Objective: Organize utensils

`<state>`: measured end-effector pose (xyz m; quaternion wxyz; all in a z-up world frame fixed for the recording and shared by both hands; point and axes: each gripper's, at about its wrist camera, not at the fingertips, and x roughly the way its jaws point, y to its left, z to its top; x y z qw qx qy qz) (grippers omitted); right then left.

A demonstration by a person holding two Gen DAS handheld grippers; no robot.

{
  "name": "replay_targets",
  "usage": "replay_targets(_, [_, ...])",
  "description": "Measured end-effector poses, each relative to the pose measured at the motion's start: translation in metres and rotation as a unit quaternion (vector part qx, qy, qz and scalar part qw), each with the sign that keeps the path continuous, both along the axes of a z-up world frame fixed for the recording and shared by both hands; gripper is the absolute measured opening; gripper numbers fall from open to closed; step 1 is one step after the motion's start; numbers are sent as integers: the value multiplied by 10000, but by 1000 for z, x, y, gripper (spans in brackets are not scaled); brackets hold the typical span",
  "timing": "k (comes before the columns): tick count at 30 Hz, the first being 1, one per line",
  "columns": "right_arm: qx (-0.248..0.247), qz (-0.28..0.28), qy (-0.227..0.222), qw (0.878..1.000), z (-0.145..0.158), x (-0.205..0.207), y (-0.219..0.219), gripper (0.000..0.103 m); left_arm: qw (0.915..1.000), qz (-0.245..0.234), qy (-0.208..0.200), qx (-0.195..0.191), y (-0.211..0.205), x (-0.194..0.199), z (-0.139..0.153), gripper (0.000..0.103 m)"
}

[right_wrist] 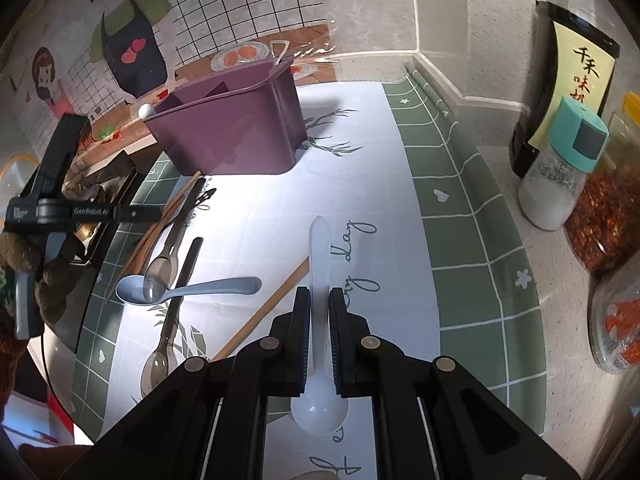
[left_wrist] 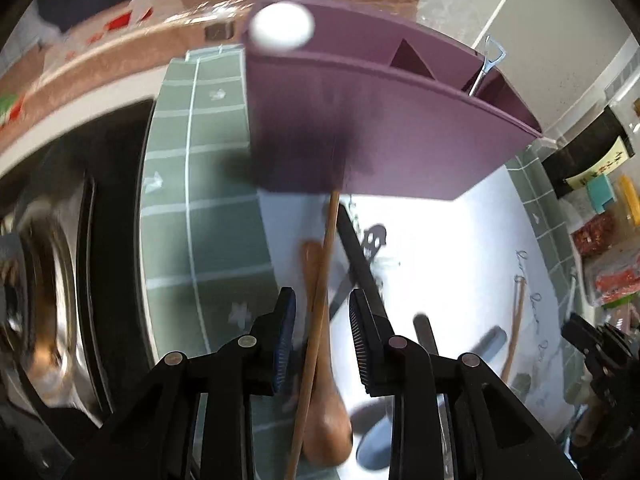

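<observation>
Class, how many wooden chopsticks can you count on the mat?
2. One lies between the open left gripper fingers; the other lies left of the right gripper. Others may be hidden.

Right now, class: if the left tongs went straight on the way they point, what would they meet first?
Most likely the purple holder. The left tongs point along a chopstick lying between their open jaws toward the holder's front wall. Depth is blurred, so the gap is unclear.

A dark sauce bottle (right_wrist: 568,92) is seen at upper right, with a teal-capped shaker (right_wrist: 560,172) just beside it and a chili jar (right_wrist: 604,232) lower down.
</observation>
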<state>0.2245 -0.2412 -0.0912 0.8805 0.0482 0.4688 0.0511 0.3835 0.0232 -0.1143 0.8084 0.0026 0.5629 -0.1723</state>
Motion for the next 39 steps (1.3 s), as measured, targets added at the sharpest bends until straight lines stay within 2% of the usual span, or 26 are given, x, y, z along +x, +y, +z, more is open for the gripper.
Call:
replay_targets(2, [5,-26,16,10000,-2,-1,-1,9,9998,-60,-75,195,-8,8,-1,29])
replay_targets(10, [-18,-118,29,9999,-3,-5,-5,9,9977,-136,-348,559,-23,23,-11,28])
replay_targets(12, [-33,-141,34,9999,-3,-5,-5,9,9979,-109,-361,527,-21,25,-11,25])
replay_targets(14, [-44,-137,42,9999,-3,-4,-5,9,9977,-103,-348,571,-20,25,-12,11])
replay_targets(16, [-48,-108,27,9999,-1,-2,-4,9,9975,-69,-369,601,-22,23,-12,11])
replay_targets(18, [-41,-66,-3,10000,1,0,-2,9,9984,-12,-309,472,-15,19,-12,11])
replay_targets(19, [-27,-39,-25,10000,2,1,-1,9,9987,74,-318,381,-8,14,-10,7])
replay_targets(22, [35,48,-89,9999,7,4,2,9,9982,400,-444,88,10,-3,0,6])
replay_targets(26, [147,142,-164,9997,12,7,3,9,9919,918,-674,-553,37,-36,22,6])
replay_targets(32, [338,211,-177,9990,16,13,0,9,9811,1243,-958,-1136,45,-74,53,6])
replay_targets(35, [312,257,-315,9987,24,15,4,9,9781,1193,-1118,-1290,53,-86,73,6])
replay_targets(39, [304,360,-401,9981,29,16,9,9,9772,1182,-1339,-1150,53,-96,92,6])
